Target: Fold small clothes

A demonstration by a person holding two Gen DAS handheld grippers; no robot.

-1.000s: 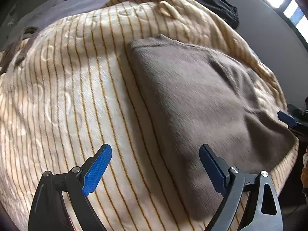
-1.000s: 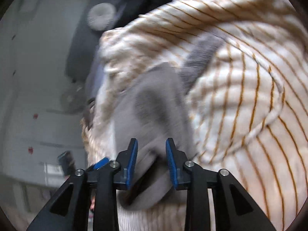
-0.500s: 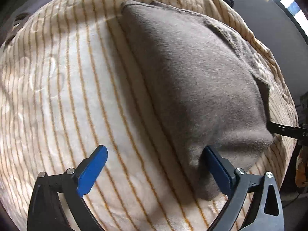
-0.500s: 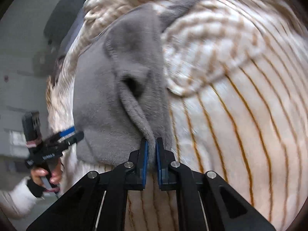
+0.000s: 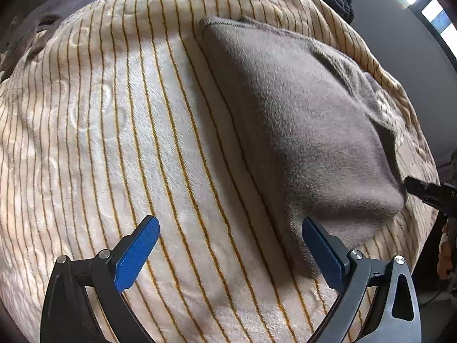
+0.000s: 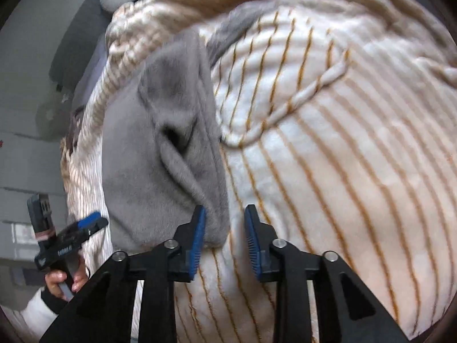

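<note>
Half a second ago our right gripper (image 6: 224, 240) was pinched shut on a ridge of the grey fleece garment (image 5: 300, 131); now its jaws are opening, with only the garment's near corner at the left pad and striped blanket between them. We read this as a fold just laid down and let go. Our left gripper (image 5: 228, 254) stands wide open, released, its right pad touching the garment's near edge at 5 o'clock in its view. The garment lies folded on the cream striped blanket (image 5: 114, 131), toward 2 o'clock. Bare blanket from 9 to 11 o'clock gives room; the blanket's edge drops off close by at 3 o'clock.
</note>
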